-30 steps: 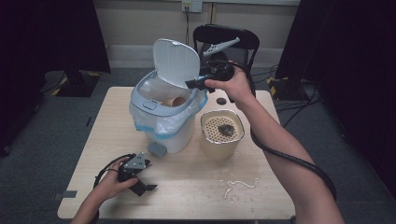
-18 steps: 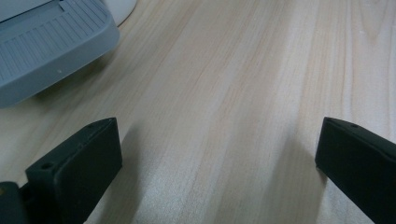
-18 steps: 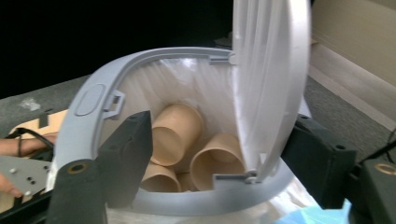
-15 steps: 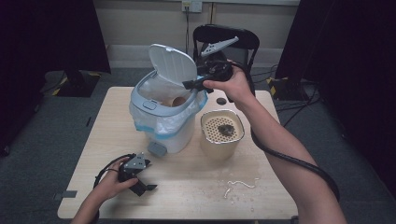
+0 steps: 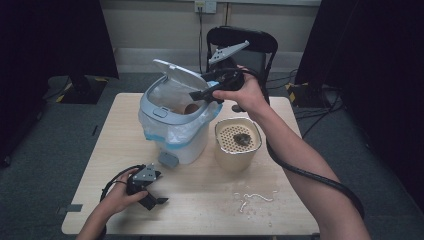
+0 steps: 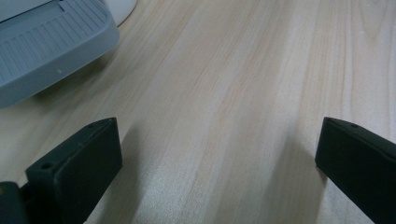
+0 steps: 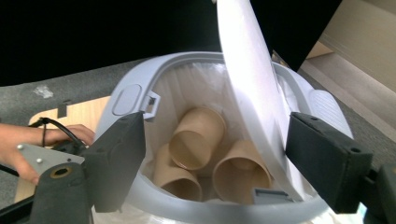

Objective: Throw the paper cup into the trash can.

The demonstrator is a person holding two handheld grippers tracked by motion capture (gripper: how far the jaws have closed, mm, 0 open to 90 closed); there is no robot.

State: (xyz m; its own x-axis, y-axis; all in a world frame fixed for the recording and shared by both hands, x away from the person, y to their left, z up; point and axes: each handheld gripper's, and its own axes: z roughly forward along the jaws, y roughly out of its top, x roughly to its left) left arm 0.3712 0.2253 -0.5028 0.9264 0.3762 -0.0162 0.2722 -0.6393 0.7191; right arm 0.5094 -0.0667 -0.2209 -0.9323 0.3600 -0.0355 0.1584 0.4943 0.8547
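Since the earlier frame the lid (image 5: pixel 180 75) of the bin (image 5: pixel 175 127) has tipped forward from upright toward closing, and the right tool (image 5: pixel 199 95) has shifted slightly while its jaws have just been opening; nothing is clamped between them. In the right gripper view the white lid (image 7: pixel 254 93) slants down between the two black jaws, its edge near the far rim, and three paper cups (image 7: pixel 196 140) lie inside the bagged bin on their sides.

The relation that matters is lid to tool: the lid hinges at the back of the bin and leans toward the person, so its free edge lies just in front of and below the right tool, which hangs over the bin's right rim. A downward push along that swing would likely shut it. The right hand is plainly the nearer one.

The left tool (image 5: pixel 150 192) rests on the bench (image 5: pixel 280 210) well apart from the bin, jaws spread wide and empty, the bin's grey pedal (image 6: pixel 46 51) just ahead of it. A beige strainer pot (image 5: pixel 238 142) stands beside the bin.
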